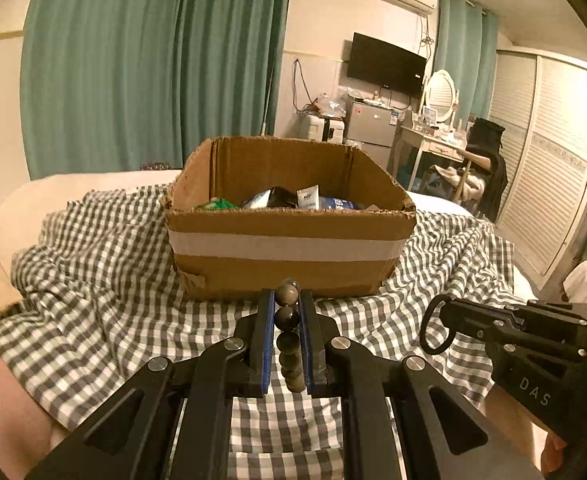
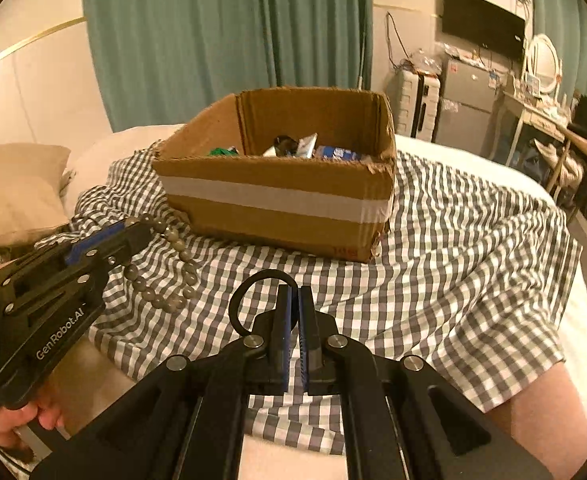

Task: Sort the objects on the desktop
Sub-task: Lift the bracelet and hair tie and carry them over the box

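While left gripper point(image 1: 287, 316) fingers pinch the bead bracelet point(image 1: 289, 334) and right gripper point(image 2: 293, 320) fingers pinch a black ring point(image 2: 253, 300), clear the cardboard box point(image 1: 289, 248) rim before releasing.

Before our two tongs: one cardboard box point(image 1: 289, 236), one bead bracelet point(image 2: 173, 264), one black ring point(image 2: 253, 300).

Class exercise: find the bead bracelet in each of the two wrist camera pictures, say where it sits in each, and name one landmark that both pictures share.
Left wrist view: the bead bracelet is at lower centre, clamped between the left gripper fingers.
Right wrist view: the bead bracelet hangs at left of centre from the left gripper, above the checked cloth.
Shared landmark: the cardboard box with its white tape band.
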Available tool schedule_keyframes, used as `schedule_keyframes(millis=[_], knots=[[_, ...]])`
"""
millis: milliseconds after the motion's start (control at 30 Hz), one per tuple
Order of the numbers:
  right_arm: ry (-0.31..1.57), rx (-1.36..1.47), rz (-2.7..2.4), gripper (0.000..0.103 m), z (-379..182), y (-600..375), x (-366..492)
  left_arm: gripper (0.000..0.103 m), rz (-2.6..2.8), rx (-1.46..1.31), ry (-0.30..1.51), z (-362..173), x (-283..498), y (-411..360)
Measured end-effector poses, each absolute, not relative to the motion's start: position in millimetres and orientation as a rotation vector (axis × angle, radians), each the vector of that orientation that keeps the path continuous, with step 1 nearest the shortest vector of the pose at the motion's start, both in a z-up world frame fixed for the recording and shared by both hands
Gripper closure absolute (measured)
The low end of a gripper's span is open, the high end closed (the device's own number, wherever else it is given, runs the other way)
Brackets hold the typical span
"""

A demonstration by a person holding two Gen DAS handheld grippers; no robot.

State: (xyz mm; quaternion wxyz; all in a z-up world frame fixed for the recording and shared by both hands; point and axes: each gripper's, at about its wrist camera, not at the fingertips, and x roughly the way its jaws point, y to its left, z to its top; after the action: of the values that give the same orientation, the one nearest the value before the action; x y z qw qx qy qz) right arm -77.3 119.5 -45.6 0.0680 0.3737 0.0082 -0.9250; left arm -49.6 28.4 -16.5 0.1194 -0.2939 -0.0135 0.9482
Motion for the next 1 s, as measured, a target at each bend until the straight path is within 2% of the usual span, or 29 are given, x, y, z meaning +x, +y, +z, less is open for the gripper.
schedule_keyframes(millis=[300, 633, 867, 1000], knots=[[0.079, 1.034, -2.805, 0.100, -7.6, 123.1, -85.1, 0.092, 2.789, -0.790, 0.009, 28.9, -65.9, 22.4], [0.130, 0.953, -2.824, 0.100, 32.9, 126.4, -130.2, 0.092, 2.787, -0.713, 0.076, 68.6, -113.1, 26.3], [0.144, 0.915, -2.830, 0.100, 40.1, 123.6, -176.7, 0.091, 2.733, -0.764, 0.031, 72.0, -167.0, 25.8], [0.150, 0.940, -2.812, 0.100, 29.4, 124.4, -209.8, 0.092, 2.723, -0.816, 0.073, 56.7, -205.8, 30.3]])
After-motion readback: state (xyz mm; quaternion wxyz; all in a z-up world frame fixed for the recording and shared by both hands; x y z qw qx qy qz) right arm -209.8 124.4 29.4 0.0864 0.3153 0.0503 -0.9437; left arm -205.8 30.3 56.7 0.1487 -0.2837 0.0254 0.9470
